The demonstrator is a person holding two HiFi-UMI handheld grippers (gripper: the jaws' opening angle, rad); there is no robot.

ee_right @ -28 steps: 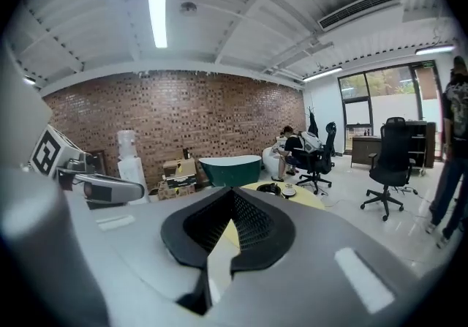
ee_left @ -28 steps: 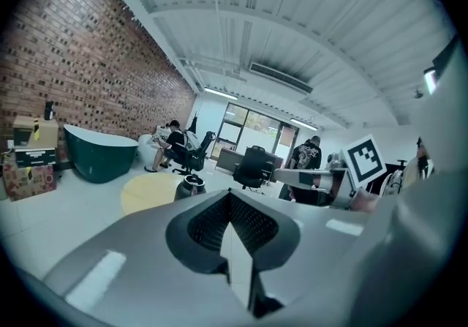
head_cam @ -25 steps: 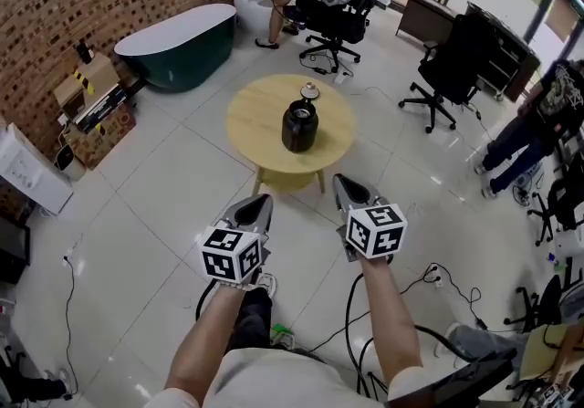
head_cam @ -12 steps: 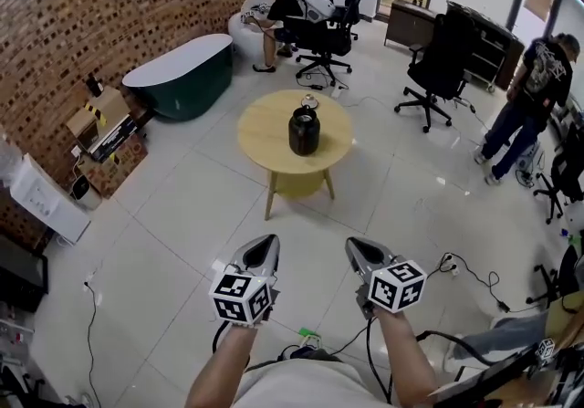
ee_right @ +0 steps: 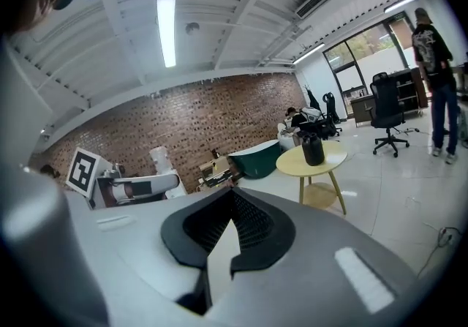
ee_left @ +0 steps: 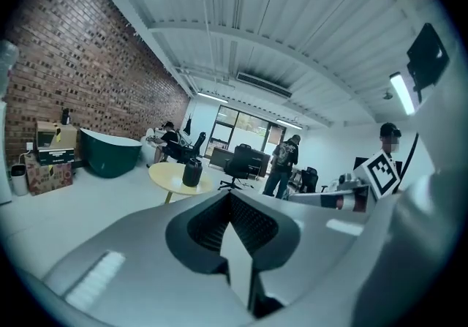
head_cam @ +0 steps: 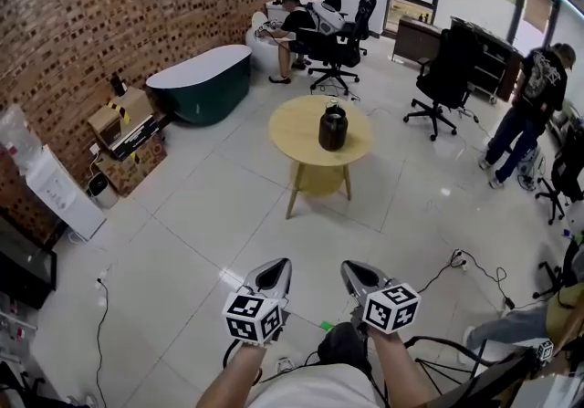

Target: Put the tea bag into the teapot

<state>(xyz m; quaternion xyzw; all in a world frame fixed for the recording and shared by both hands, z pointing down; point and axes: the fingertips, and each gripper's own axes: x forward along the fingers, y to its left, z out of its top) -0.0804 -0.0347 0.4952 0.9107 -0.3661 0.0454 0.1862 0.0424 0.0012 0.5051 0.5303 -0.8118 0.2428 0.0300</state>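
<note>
A black teapot [head_cam: 333, 128] stands on a round yellow table [head_cam: 297, 128] in the middle of the room, far ahead of both grippers. Behind the teapot lies a small pale thing [head_cam: 334, 103], too small to make out. I cannot pick out a tea bag. My left gripper [head_cam: 281, 263] and right gripper [head_cam: 349, 266] are held side by side low over the white floor, both pointing towards the table. Each is shut with nothing between its jaws. The teapot [ee_left: 191, 172] shows beyond the left gripper [ee_left: 232, 201], and the teapot [ee_right: 313, 150] beyond the right gripper [ee_right: 232, 197].
A dark green bathtub [head_cam: 199, 82] and cardboard boxes [head_cam: 128, 128] stand along the brick wall at the left. A person sits at a desk [head_cam: 297, 23] at the back; another person [head_cam: 537, 100] stands at the right. Office chairs [head_cam: 447, 78] and floor cables [head_cam: 474, 269] lie to the right.
The table and teapot now lie much farther from both grippers and sit further right in the head view. Both grippers have stayed side by side and shut.
</note>
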